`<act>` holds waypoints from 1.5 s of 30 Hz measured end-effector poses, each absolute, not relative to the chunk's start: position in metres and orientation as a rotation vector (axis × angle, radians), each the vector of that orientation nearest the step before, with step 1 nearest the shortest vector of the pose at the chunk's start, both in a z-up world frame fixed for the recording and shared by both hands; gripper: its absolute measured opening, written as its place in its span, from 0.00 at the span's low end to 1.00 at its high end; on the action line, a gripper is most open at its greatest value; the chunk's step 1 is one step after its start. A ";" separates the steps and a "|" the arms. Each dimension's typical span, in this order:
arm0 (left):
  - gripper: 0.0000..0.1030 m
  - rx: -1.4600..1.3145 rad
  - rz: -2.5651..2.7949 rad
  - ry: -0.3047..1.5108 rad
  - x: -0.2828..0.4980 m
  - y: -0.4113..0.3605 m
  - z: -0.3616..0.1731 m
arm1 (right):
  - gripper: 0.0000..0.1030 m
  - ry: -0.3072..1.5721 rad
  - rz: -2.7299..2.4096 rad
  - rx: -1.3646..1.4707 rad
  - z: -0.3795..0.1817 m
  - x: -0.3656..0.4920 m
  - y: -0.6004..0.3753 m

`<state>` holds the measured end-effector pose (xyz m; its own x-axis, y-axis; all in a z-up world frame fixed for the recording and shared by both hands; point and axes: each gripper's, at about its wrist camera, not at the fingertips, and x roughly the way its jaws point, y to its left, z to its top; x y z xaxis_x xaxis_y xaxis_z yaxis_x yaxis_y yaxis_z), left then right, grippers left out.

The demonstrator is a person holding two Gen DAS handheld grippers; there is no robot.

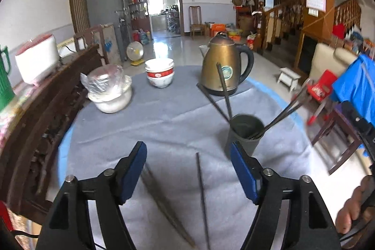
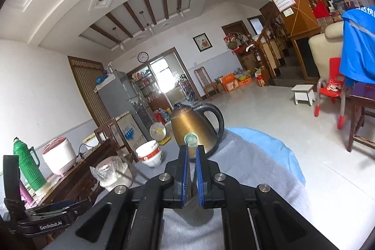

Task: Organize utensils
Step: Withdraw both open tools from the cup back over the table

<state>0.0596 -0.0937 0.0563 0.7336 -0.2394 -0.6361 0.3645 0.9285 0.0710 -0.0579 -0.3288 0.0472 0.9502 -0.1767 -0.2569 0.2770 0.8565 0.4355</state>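
Between my spread jaws, the left gripper [image 1: 188, 165] hangs open and empty over the grey cloth [image 1: 164, 128]; one dark chopstick [image 1: 202, 198] lies lengthwise in the gap, a second chopstick [image 1: 164, 203] slants just inside the left jaw; ahead of the right jaw stands the dark holder cup [image 1: 245, 132], several sticks already leaning in it. My right gripper [image 2: 191, 170] has its pads almost pressed together on the rim of a dark cup [image 2: 194, 214], I judge. The sticks look light, stiff and thin, likely to roll or pivot; I would pinch near mid-length, square across. The cup seems light enough to tip, so bracing it makes sense; kettle [image 1: 225, 67] beyond.
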 end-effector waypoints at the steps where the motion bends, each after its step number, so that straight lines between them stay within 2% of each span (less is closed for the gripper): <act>1: 0.76 0.215 -0.320 0.658 0.055 -0.093 0.056 | 0.08 0.224 -0.241 0.484 0.044 -0.062 -0.326; 11: 0.85 0.318 -0.227 0.553 0.007 -0.071 0.064 | 0.09 0.356 -0.205 0.498 0.015 -0.105 -0.302; 13: 0.85 0.332 -0.215 0.538 -0.002 -0.067 0.067 | 0.16 0.365 -0.200 0.502 0.013 -0.113 -0.298; 14: 0.85 0.339 -0.210 0.531 -0.005 -0.066 0.068 | 0.28 0.365 -0.198 0.505 0.013 -0.115 -0.297; 15: 0.86 0.349 -0.201 0.521 -0.009 -0.064 0.069 | 0.46 0.361 -0.194 0.513 0.013 -0.120 -0.295; 16: 0.86 0.357 -0.191 0.513 -0.013 -0.062 0.070 | 0.59 0.349 -0.192 0.521 0.014 -0.125 -0.294; 17: 0.86 0.361 -0.186 0.509 -0.016 -0.061 0.071 | 0.68 0.321 -0.195 0.525 0.018 -0.131 -0.293; 29: 0.88 0.339 -0.143 0.449 -0.054 -0.028 0.091 | 0.68 0.289 -0.196 0.434 0.047 -0.160 -0.257; 45: 0.90 0.341 -0.116 0.457 -0.060 -0.008 0.085 | 0.68 0.362 -0.160 0.397 0.036 -0.144 -0.220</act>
<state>-0.0597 -0.0079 0.0846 0.8919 -0.0334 -0.4510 0.1851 0.9368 0.2967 -0.1440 -0.2195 0.0357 0.9235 -0.0818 -0.3747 0.2220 0.9106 0.3485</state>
